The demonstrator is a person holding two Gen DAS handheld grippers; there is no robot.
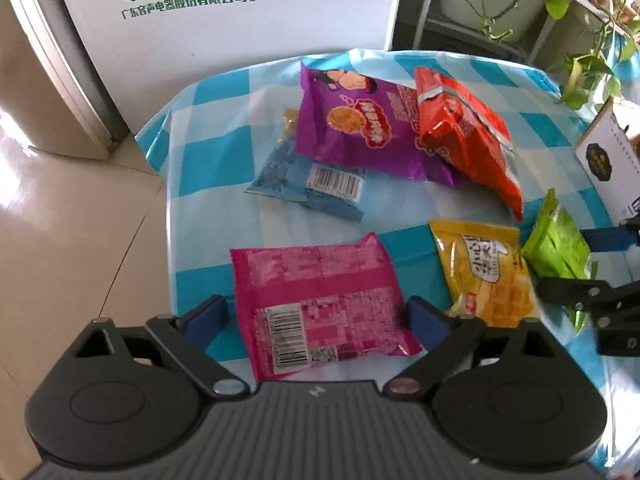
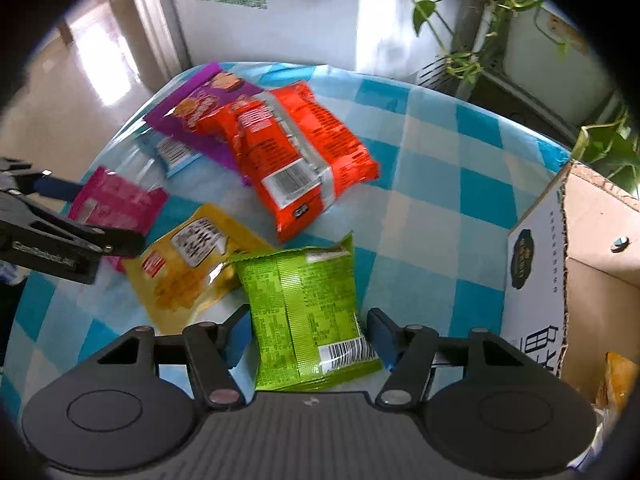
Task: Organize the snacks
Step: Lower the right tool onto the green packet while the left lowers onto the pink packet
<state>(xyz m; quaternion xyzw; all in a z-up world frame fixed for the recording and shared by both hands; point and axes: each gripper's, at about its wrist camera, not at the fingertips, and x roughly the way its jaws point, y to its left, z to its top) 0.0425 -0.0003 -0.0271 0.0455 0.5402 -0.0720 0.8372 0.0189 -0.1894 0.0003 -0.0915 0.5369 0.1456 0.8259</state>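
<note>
Left gripper jaws spread wide, straddling flat pink foil snack packet, pads beside its edges, not pressing. Right gripper jaws narrower, blue pads against sides of green crinkled snack packet; a firm pinch can't be confirmed. Yellow pouch just left of the green one. Open cardboard box close right. Checked blue tablecloth bare beyond, table edge near the left gripper.
</note>
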